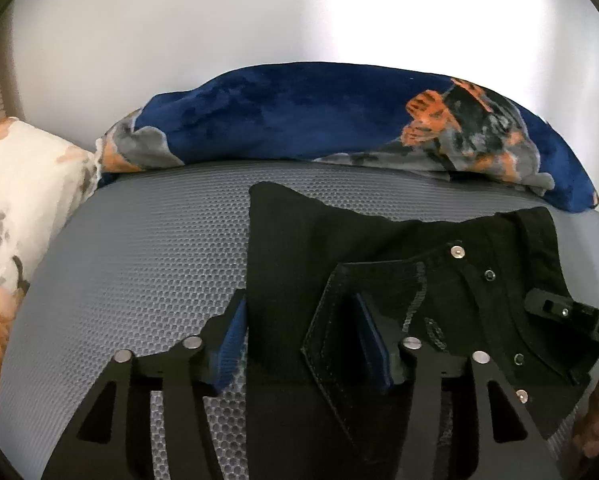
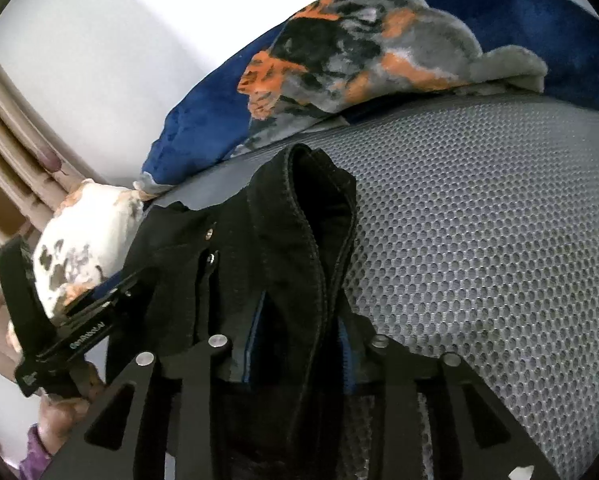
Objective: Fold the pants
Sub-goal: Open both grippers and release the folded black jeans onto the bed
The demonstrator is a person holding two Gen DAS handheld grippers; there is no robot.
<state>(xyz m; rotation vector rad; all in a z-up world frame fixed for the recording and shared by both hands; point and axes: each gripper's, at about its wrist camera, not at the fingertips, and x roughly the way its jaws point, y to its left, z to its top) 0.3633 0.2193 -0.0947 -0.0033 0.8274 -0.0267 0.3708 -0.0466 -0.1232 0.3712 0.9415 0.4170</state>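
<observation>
Black pants lie on a grey mesh mattress, with a gripper at each end of the waist.

Left wrist view: the left gripper stands open, its blue pads apart astride the near left edge of the black pants, pressing nothing; a blue blanket lies far behind. Right wrist view: the right gripper has its fingers narrowly apart around a raised fold of the waistband; whether they pinch it cannot be told. The grey mesh mattress spreads to the right.
</observation>
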